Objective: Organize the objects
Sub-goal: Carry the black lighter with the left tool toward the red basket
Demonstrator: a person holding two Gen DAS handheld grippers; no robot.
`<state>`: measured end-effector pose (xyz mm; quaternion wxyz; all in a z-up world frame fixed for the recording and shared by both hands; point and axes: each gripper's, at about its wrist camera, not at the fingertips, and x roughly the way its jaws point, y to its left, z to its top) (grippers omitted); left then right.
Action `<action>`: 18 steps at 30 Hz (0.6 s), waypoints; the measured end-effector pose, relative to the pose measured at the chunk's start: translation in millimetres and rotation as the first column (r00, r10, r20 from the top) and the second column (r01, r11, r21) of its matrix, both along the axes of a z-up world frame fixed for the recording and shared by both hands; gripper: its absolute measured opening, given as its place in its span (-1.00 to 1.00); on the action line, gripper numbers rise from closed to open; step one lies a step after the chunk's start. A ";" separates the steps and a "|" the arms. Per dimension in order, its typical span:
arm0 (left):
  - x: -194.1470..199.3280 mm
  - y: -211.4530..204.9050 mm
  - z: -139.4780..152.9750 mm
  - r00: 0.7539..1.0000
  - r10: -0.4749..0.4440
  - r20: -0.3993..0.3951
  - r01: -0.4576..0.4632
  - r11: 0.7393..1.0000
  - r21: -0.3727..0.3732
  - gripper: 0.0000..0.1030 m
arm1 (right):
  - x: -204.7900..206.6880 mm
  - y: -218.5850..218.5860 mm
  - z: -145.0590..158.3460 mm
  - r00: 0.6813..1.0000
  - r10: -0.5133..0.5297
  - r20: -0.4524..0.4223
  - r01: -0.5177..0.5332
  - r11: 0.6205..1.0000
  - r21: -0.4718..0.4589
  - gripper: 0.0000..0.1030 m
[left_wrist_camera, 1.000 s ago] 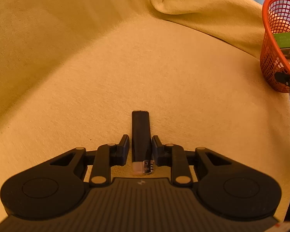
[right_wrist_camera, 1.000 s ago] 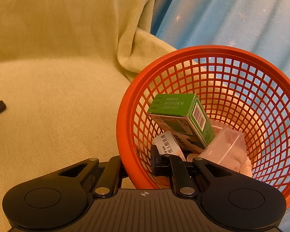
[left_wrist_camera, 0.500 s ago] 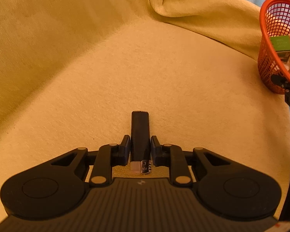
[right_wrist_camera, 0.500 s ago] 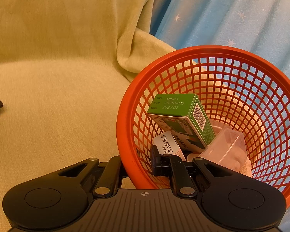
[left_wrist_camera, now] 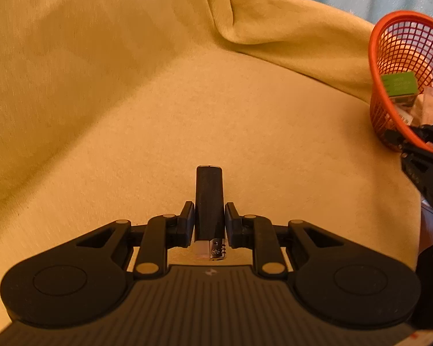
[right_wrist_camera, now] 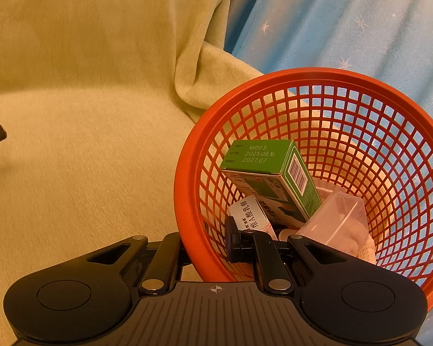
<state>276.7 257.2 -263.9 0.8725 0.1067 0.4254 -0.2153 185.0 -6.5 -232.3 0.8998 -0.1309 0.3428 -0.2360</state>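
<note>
Left wrist view, nearest: my left gripper (left_wrist_camera: 209, 219), matte black with ribbed housing and rounded lobes, its fingers (left_wrist_camera: 187, 222) closed on a slim black lighter (left_wrist_camera: 209, 201). The lighter is a smooth, flattened bar with a rounded far end; its metal head and pale translucent button point back toward the camera, and its body runs forward along the fingers, clear of the cloth below.

Beneath and beyond: a yellow blanket (left_wrist_camera: 187, 101), soft and short-napped, spread over the seat and rising in broad folds at the rear, with one deep crease at upper centre.

Far right of that view: the orange basket (left_wrist_camera: 375, 66), with my right gripper (left_wrist_camera: 401, 141) seen as a dark jointed shape at its near rim.

Right wrist view, nearest: my right gripper (right_wrist_camera: 207, 245) clamped on the basket wall (right_wrist_camera: 187, 201), one finger outside, the other finger (right_wrist_camera: 233, 239) inside against the mesh. The basket is round, rigid plastic, a solid rim above an open square lattice, and it sits tilted toward the camera.

Inside, near to far: a white carton (right_wrist_camera: 251, 213) printed with dark characters; a clear, soft-edged plastic cup (right_wrist_camera: 340, 219) lying on its side; a green rectangular box (right_wrist_camera: 274, 173) with barcode and printed dates, propped at a slant on the others.

Behind: a blue curtain (right_wrist_camera: 346, 28) with pale stars, hanging in vertical pleats
</note>
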 end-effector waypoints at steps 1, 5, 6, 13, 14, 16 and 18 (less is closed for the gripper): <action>-0.7 -0.5 3.1 1.000 -0.002 0.005 0.002 1.000 -0.004 -0.66 | 1.0 -0.5 0.0 1.000 0.000 0.000 0.000 1.000 0.000 -0.85; -3.1 -3.1 14.0 1.000 -0.007 0.015 0.007 1.000 -0.022 -0.66 | -1.8 0.4 0.2 1.000 0.001 0.001 -0.001 1.000 0.001 -0.85; -3.5 -4.1 16.6 1.000 -0.010 0.016 0.011 1.000 -0.027 -0.66 | -0.2 -0.2 0.2 1.000 0.001 0.001 -0.001 1.000 0.001 -0.85; -7.6 -13.4 36.7 0.998 -0.042 0.042 0.045 0.997 -0.057 -0.66 | 0.0 0.5 0.7 1.000 0.000 0.001 0.000 1.000 0.002 -0.85; -7.6 -15.6 39.2 0.998 -0.048 0.047 0.050 0.997 -0.061 -0.66 | -0.1 0.7 0.7 1.000 0.000 0.002 0.000 1.000 0.003 -0.85; -6.2 -19.5 44.4 0.997 -0.060 0.053 0.064 0.996 -0.069 -0.66 | 1.5 0.2 1.2 1.000 0.000 0.002 0.000 1.000 0.004 -0.85; -6.8 -23.9 49.4 0.996 -0.073 0.059 0.077 0.994 -0.076 -0.66 | 1.1 0.8 1.4 1.000 0.001 0.002 -0.001 1.000 0.004 -0.85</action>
